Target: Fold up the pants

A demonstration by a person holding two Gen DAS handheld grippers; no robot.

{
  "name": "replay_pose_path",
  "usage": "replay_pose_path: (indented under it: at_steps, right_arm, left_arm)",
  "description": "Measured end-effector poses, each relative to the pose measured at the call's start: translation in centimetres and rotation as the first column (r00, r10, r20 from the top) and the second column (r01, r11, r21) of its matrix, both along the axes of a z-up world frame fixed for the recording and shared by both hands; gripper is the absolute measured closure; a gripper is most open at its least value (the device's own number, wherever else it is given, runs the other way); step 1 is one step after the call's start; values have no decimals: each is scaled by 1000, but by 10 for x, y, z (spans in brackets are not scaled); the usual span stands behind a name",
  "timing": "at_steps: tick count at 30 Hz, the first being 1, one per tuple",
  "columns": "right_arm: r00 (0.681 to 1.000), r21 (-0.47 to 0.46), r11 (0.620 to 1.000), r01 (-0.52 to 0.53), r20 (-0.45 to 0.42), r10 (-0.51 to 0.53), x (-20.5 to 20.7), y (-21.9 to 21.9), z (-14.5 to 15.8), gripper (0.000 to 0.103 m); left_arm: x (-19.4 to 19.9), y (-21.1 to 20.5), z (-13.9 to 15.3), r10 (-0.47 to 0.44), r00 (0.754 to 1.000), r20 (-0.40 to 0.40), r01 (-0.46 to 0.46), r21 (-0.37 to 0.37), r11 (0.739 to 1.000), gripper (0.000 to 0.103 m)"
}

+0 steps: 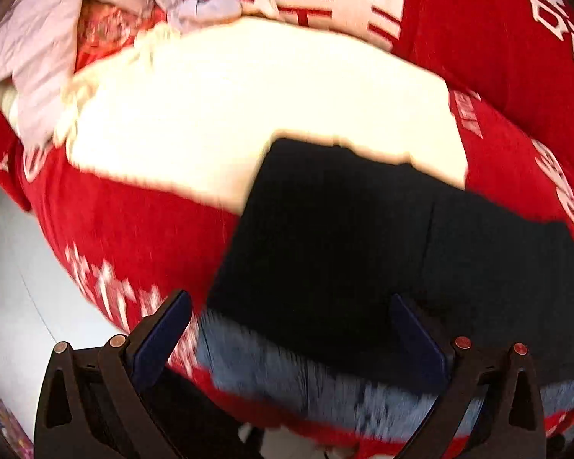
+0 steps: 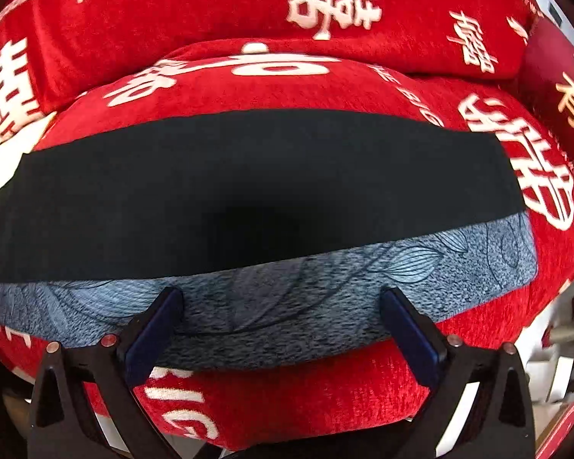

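Note:
The pants are black with a blue-grey patterned inner layer showing along the near edge. They lie flat across a red sofa seat cushion. My right gripper is open and empty, just above the blue-grey edge. In the left wrist view the pants lie partly over a cream cloth, their blue-grey edge nearest me. My left gripper is open and empty above that near edge. The left view is motion-blurred.
The red sofa cover has white characters; its back cushion rises behind the pants. A pale lilac garment lies bunched at the sofa's far left. Pale floor shows left of the sofa.

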State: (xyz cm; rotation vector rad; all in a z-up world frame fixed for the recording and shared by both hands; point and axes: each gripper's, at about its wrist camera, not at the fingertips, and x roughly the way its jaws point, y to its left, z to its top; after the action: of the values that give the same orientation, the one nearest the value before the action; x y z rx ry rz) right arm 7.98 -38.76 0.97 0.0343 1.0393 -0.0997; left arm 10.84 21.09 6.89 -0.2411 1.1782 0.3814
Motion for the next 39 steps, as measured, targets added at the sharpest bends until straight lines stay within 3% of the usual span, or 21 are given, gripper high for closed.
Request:
replay_pose_path:
  at_steps: [3,6,8,11,13,15,20,23,26,27,29,32,35,37,39]
  right_arm:
    - [999,36,999,35,20,-35,-3,-1,-3,0]
    - [998,28,999,40,39,-41,-7,3,-3,0]
    - [998,38,998,51,40,-53,-11,4,-3,0]
    - [997,35,998,59,41,-60,-10,2,-2,0]
    - [997,31,997,68,37,-69,-8,2,-1,0]
    - [997,34,997,67,37,-69,-8,1,-1,0]
    - [997,32,997,66,38,-67,-8,1,-2,0]
    - [997,33,997,64,37,-66,-8,1,-1,0]
    - [997,34,997,64,34,-65,-8,0,-1,0]
    - [997,34,997,65,30,-66,-8,-1,-1,0]
    - [997,47,996,82,3,-82,-8,-3,2,0]
    - [993,105,988,113,9,-114,-10,-2,17,0]
    - [996,91,996,10,82,-18,0,23,33,0]
    - [996,65,994,-92,27,91,16,48,24,0]
    - [987,1,989,-147,-61,147,27,63,6,0]
  left_arm:
    - [42,16,-17,62,994,-88,-59,34,998,0]
    - [67,33,-33,137,984,-113,-140,-23,990,0]
    - [79,30,-37,112,986,-123,-114,-6,993,0]
    - [89,13,-31,45,991,-126,-34,93,995,0]
    - [78,4,-16,42,995,-94,-33,100,994,0]
    - [51,-7,1,46,999,-25,-46,-7,999,0]
    - [-13,-52,15,-91,996,3,90,-79,993,0]
    - [-19,-85,8,-184,983,0,183,-111,977,0]
    - [-20,-106,-12,-233,970,-65,229,-70,971,0]
    - [-19,-107,-15,-239,970,-44,236,-65,970,0]
    - [-14,-104,-14,-229,972,-53,224,-87,971,0]
    - [-7,-112,-2,-231,970,-75,229,-33,973,0]
    - [-3,-155,5,-328,943,-61,323,-87,943,0]
    - [-1,-192,6,-415,908,-53,410,-89,908,0]
    - [-3,-232,1,-515,855,-64,512,-60,857,0]
